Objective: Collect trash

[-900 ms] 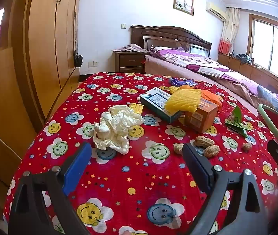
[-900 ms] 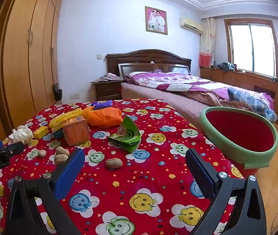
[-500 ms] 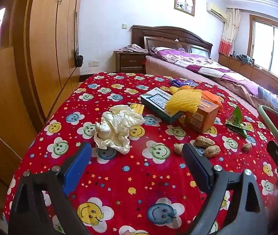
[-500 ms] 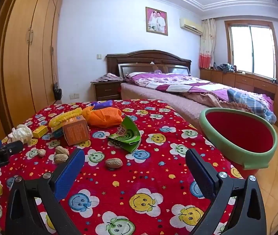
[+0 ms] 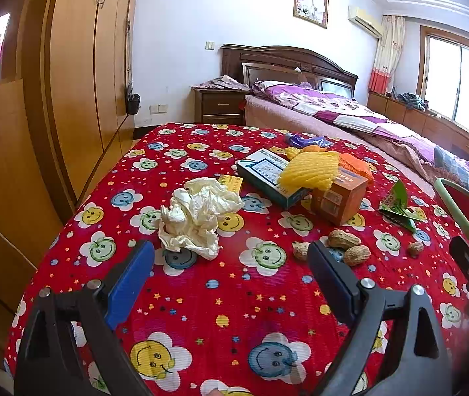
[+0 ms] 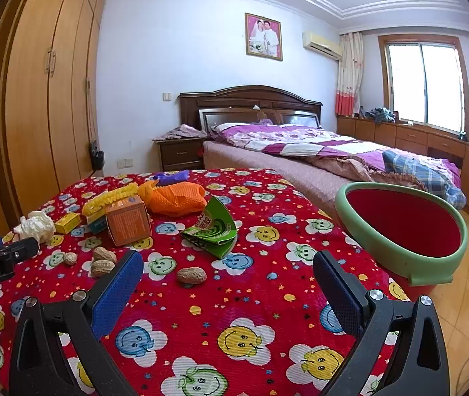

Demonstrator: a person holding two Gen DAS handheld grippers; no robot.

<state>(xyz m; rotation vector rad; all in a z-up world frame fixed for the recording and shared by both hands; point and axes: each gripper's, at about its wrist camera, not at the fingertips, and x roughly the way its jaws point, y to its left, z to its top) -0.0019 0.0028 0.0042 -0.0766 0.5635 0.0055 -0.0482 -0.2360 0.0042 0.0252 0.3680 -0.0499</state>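
Observation:
Trash lies on a red smiley-print tablecloth (image 5: 234, 297). A crumpled white tissue (image 5: 198, 214) lies just beyond my open, empty left gripper (image 5: 231, 260). Peanuts (image 5: 345, 241) lie near its right finger. A yellow foam net (image 5: 310, 170) rests on a blue-white box (image 5: 267, 173) and an orange box (image 5: 338, 194). A green wrapper (image 6: 214, 227) and one peanut (image 6: 191, 275) lie ahead of my open, empty right gripper (image 6: 227, 274). A red bin with a green rim (image 6: 406, 227) stands at the table's right edge.
An orange mesh bag (image 6: 175, 196) and a purple wrapper (image 6: 171, 176) lie further back. A small yellow box (image 6: 67, 222) sits by the tissue. A wooden wardrobe (image 5: 69, 82) stands left, a bed (image 6: 317, 151) beyond the table.

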